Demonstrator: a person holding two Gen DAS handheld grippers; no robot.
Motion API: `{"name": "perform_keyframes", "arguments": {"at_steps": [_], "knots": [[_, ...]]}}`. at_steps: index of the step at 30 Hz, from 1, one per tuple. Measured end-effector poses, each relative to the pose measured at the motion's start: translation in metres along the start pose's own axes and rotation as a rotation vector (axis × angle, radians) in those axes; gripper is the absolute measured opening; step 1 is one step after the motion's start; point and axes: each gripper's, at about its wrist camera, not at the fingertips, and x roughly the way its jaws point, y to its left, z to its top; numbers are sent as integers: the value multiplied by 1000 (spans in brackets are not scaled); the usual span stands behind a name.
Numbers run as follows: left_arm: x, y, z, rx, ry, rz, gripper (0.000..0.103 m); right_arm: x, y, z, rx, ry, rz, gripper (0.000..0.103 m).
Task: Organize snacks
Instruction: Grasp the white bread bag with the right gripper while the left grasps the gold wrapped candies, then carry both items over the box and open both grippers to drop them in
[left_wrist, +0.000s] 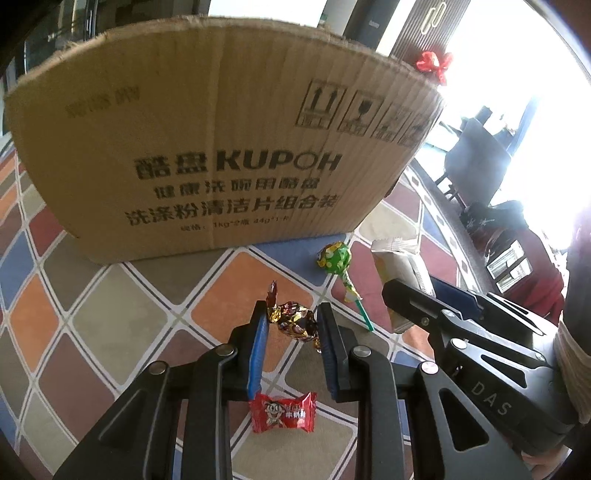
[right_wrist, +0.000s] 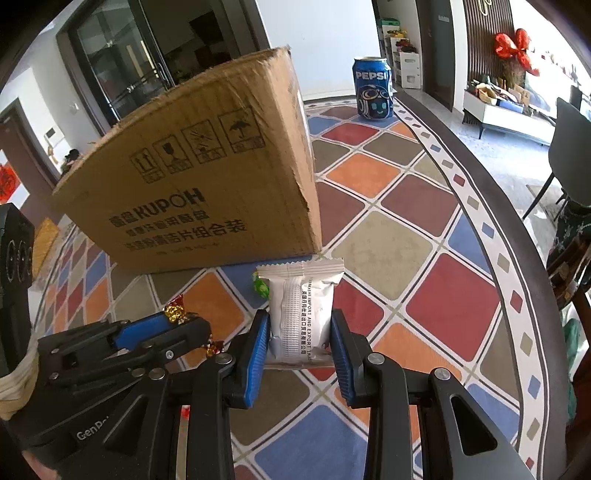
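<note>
With the left claw (left_wrist: 291, 325) clamped on a foil-wrapped candy (left_wrist: 295, 320) and the right claw (right_wrist: 300, 332) clamped on a silver snack packet (right_wrist: 301, 314) before the cardboard box (left_wrist: 221, 147), either slick wrapper could be dropped if lifted carelessly over the box's tall wall.

Daylight floods in from my right, and in my left wrist view the window (left_wrist: 517, 92) burns out to pure white, washing over the box's (left_wrist: 221, 147) right corner and leaving its printed face in shade. My right wrist view is evenly bright, with soft shadow under the box and a mild sheen on the silver packet (right_wrist: 301, 314). Both views bend hard at the edges, with dark corners, and the box print is slightly soft.
</note>
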Motion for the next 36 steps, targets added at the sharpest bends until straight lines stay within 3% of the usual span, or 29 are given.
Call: {"name": "perform_keyframes", "arguments": {"at_steps": [13,36], "knots": [[-56,6,2,0,-110,4,27,-31,16,7,-26,-66,39,34],[-158,8,26,28,-370,34,27,-103,48,40,-98,-283,86,34]]}}
